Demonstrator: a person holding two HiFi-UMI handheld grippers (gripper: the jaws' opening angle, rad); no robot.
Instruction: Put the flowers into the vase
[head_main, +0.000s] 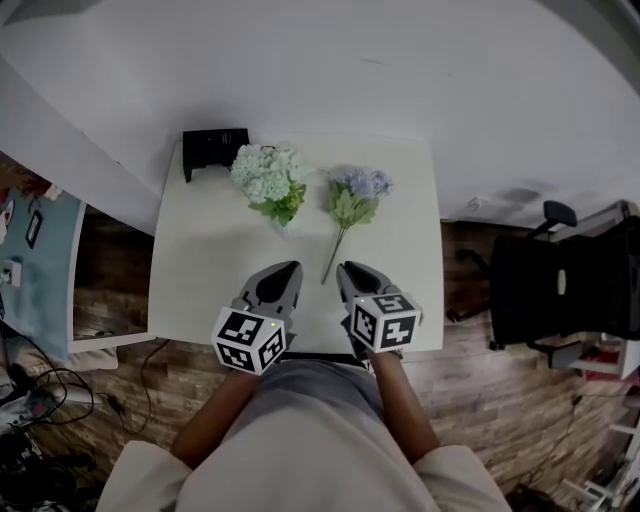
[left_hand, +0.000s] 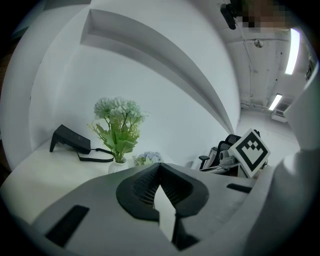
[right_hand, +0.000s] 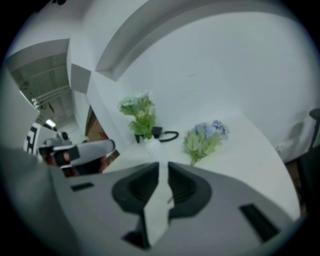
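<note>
A white-and-green bunch of flowers (head_main: 268, 176) stands in a small white vase (left_hand: 118, 165) at the back of the white table (head_main: 200, 290). To its right a purple flower (head_main: 357, 188) lies flat, its thin stem running toward me. My left gripper (head_main: 289, 270) hovers near the front edge, left of the stem's end, its jaws closed tip to tip with nothing in them (left_hand: 160, 166). My right gripper (head_main: 346, 270) is just right of the stem's end; a narrow slit shows between its jaws (right_hand: 163, 168) and nothing is held. It points at the purple flower (right_hand: 205, 137).
A black device (head_main: 213, 148) with a looped cord sits at the table's back left corner, behind the vase. A black office chair (head_main: 560, 290) stands on the wooden floor to the right. A white wall rises behind the table.
</note>
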